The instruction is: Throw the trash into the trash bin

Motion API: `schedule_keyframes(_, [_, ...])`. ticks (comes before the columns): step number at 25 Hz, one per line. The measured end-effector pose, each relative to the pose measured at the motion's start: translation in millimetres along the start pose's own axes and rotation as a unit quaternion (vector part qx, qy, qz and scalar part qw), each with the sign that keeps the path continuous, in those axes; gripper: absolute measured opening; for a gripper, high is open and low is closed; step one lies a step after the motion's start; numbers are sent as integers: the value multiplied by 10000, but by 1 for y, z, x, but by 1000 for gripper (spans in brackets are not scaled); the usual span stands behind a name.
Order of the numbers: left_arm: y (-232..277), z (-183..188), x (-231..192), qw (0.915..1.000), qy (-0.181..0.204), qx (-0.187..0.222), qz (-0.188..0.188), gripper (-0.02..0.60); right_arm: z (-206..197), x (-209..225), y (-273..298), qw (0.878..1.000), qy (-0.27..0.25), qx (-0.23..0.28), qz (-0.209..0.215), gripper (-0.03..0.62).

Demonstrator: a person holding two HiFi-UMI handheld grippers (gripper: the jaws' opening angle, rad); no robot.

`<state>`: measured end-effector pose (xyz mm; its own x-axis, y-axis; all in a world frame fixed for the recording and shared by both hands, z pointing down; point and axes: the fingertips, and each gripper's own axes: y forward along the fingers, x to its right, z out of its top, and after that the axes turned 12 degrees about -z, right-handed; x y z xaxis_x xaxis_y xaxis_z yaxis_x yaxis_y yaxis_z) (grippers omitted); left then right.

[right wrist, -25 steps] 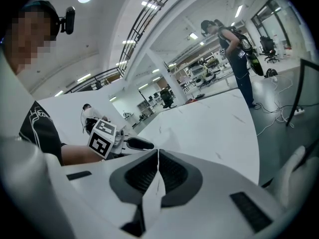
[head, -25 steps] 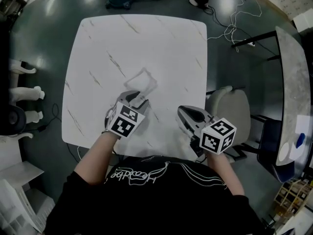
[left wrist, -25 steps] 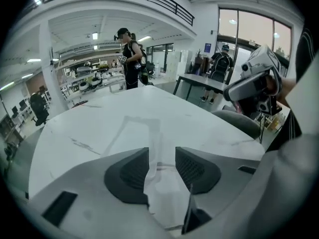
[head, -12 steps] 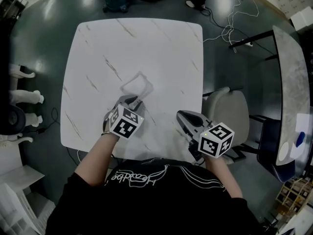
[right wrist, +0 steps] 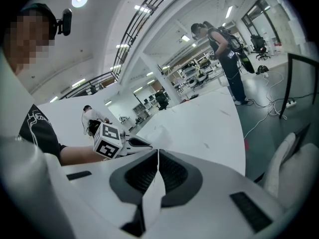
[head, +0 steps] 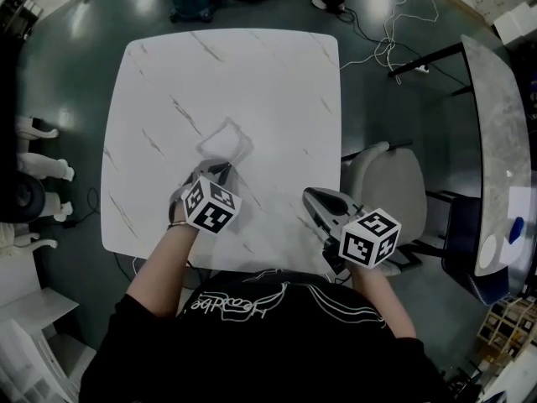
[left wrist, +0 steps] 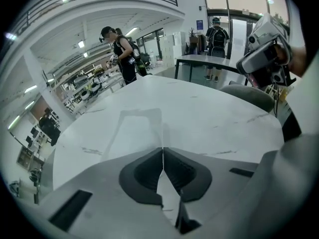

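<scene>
A: What is the main surface?
B: A white table [head: 252, 82] with grey veins and rounded corners, standing on a dark glossy floor [head: 59, 99].
A: What lies to its right?
B: A pale chair [head: 394, 183] just beside the edge, and farther off a grey-topped table [head: 495, 124]. White cables [head: 394, 32] trail over the floor.
A: And in the background?
B: Two standing people [left wrist: 122, 46] [left wrist: 217, 34], well apart.

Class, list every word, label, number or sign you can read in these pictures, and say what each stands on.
No text reads clearly.
White script on the black shirt: upside down, too blurred to read.
Marker cubes: black-and-white square patterns, no words.
Blue sign on the far wall: too small to read.
Clear plastic wrapper: no print visible.
</scene>
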<state>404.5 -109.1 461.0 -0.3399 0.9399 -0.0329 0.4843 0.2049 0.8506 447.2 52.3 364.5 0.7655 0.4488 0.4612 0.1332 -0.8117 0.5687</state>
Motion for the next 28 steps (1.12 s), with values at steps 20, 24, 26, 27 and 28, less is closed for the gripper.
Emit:
schedule_keyframes(20, [-146,67,95,9421,-1285,2917,-1039,6,-12,-50,-52,9974,-644,260,201,32])
schedule_keyframes(24, [-197,83,134,9041,-1408,3753,-1484,6,-11,-69,-71,9948,-880,405,318,32])
schedule_keyframes(26, [-218,84,155,8937,-1401,3989,-1502,6,-12,-80,-84,9928,-1023,494,388,32])
schedule_keyframes(27, [-226,84,165,8903,-1389,4078,-1478,6,-13,-86,-92,9915,-1108,543,420,32])
schedule_keyframes(28, [-234,82,175,8871,-1382,4159,-1447,6,-13,-92,-99,9900,-1201,596,447,32])
